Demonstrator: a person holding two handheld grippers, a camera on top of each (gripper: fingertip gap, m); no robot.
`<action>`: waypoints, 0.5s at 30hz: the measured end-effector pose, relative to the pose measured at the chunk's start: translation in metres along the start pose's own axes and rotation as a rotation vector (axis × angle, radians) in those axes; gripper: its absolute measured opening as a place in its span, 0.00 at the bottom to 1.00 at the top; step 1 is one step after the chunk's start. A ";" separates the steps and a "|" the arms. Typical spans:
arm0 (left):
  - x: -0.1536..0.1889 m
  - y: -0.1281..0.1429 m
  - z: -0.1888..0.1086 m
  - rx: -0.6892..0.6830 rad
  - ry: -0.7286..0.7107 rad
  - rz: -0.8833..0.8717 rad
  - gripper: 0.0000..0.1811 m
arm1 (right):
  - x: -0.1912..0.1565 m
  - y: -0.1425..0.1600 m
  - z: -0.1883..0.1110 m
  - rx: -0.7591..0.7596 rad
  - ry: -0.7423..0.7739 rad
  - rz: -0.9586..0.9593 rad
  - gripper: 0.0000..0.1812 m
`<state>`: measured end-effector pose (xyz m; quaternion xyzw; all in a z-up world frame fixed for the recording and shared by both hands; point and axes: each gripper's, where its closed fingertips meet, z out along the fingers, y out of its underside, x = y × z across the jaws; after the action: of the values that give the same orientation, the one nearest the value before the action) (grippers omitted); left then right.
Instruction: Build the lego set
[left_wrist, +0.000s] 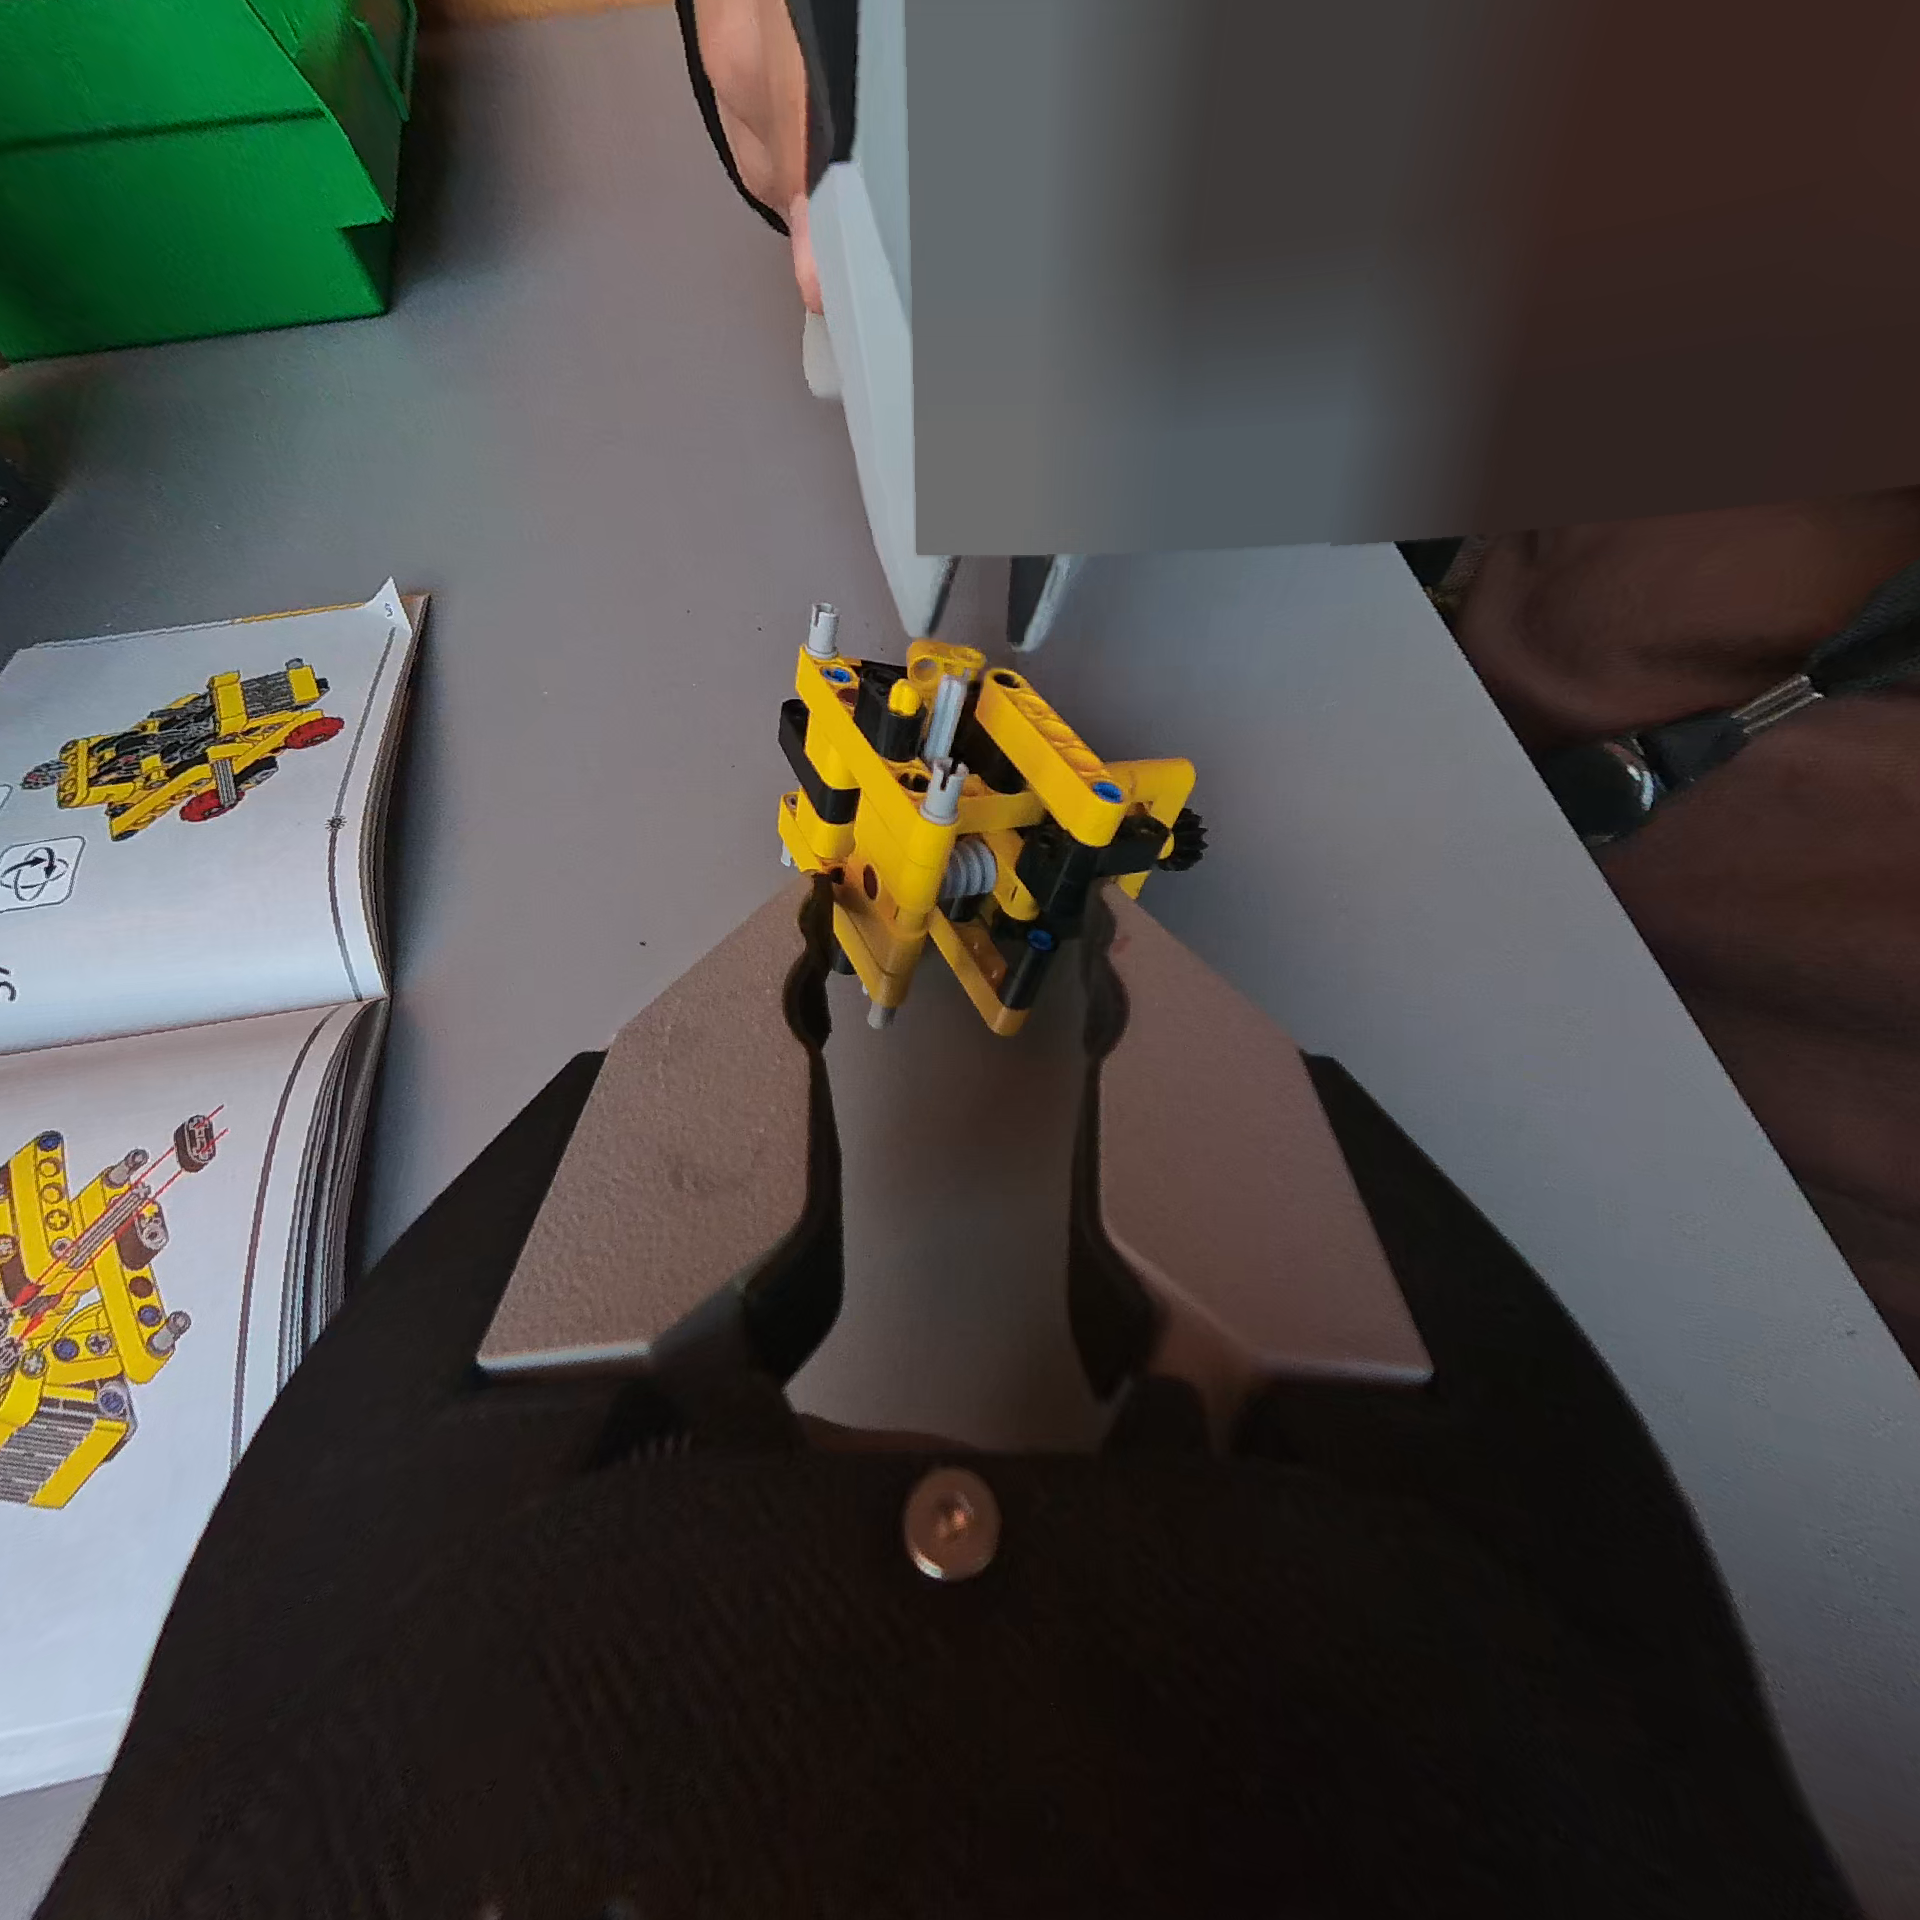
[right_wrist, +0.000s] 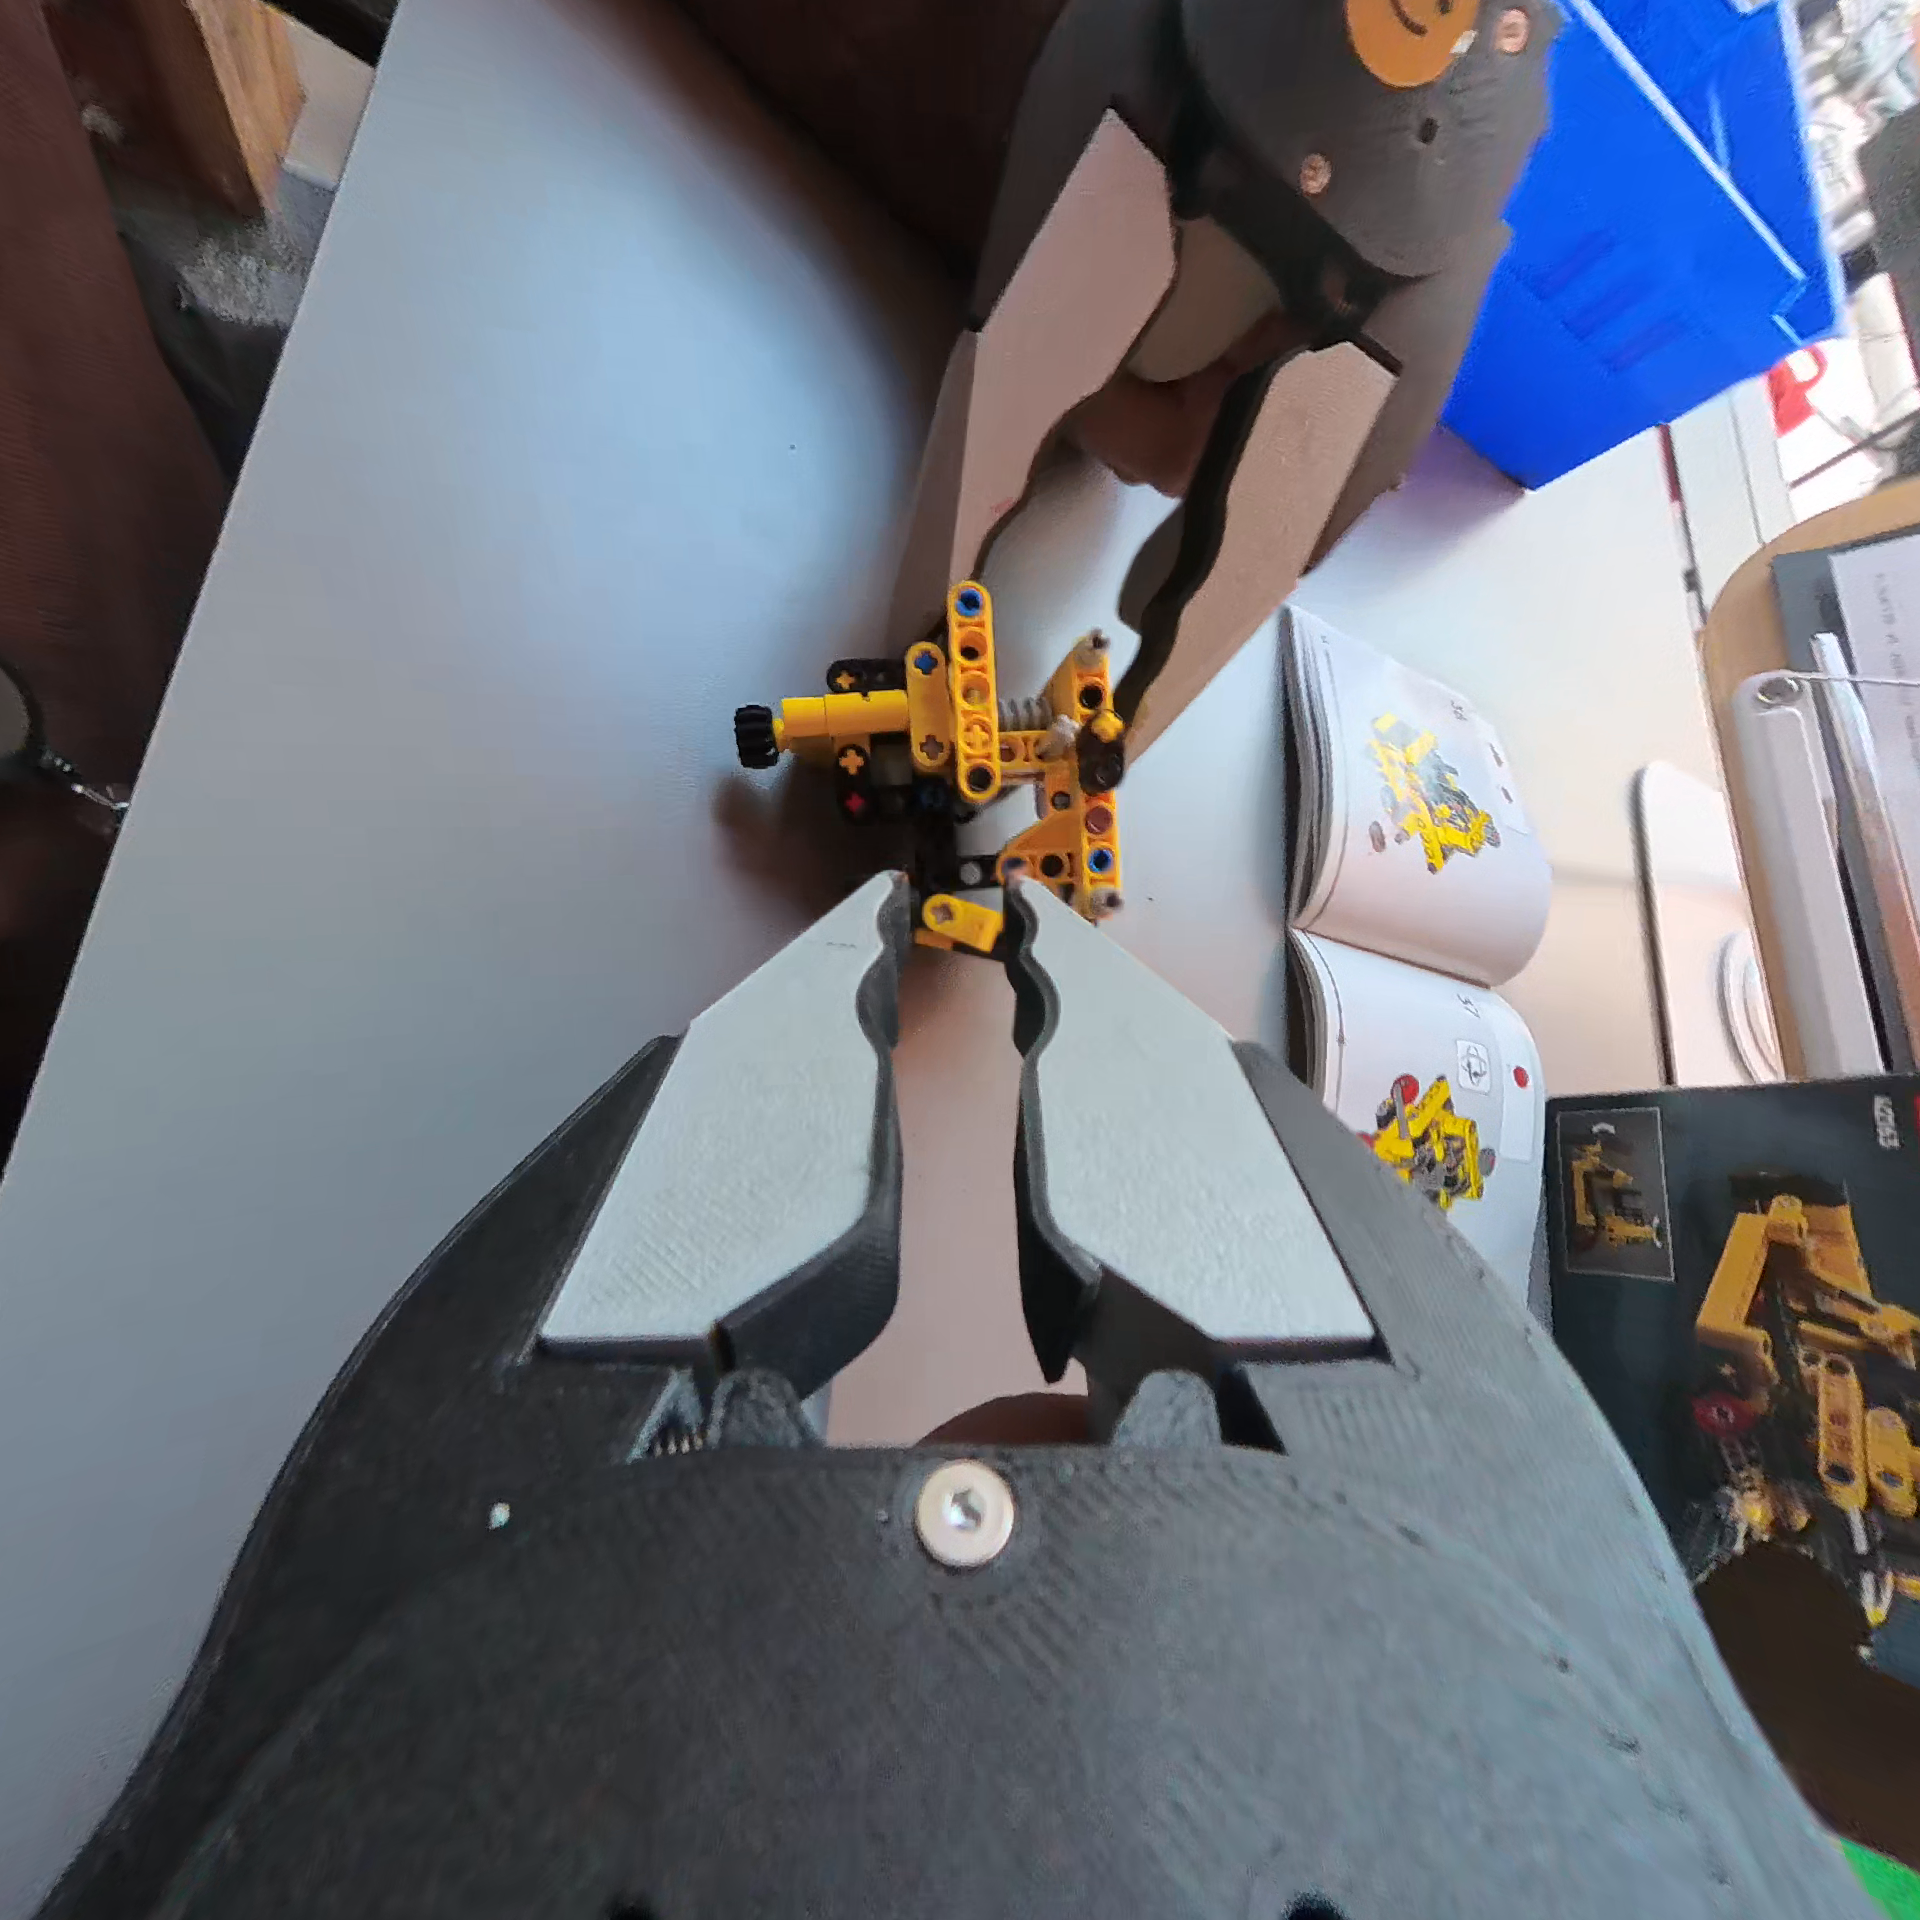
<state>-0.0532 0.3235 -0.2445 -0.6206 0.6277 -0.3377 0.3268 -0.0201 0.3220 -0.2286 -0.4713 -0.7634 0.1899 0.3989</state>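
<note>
A half-built yellow and black lego model with grey axles and a small black gear is held above the grey table. My left gripper, with tan pads, is shut on the model's lower end. In the right wrist view it reaches in from the top right onto the model. My right gripper, with grey pads, is closed on a small yellow piece at the model's near end. In the left wrist view only its fingertips show below a blurred patch.
An open instruction booklet lies on the table; it also shows in the right wrist view. A green box stands at the back left. The black set box and a blue bin are on the right. The table edge runs close by. The left gripper's tips are roughly 5 cm from the right gripper's.
</note>
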 end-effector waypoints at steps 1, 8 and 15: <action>0.000 0.000 0.000 0.000 -0.001 0.000 0.25 | 0.003 0.002 -0.002 0.018 0.010 0.027 0.08; -0.003 -0.001 -0.001 0.010 0.025 -0.055 0.25 | 0.012 0.016 -0.004 0.105 0.005 0.191 0.26; -0.007 -0.003 -0.004 0.046 0.130 -0.299 0.24 | 0.005 0.017 0.017 0.104 -0.128 0.278 0.28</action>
<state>-0.0549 0.3307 -0.2396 -0.6761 0.5403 -0.4364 0.2459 -0.0250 0.3358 -0.2478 -0.5378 -0.7038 0.3123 0.3433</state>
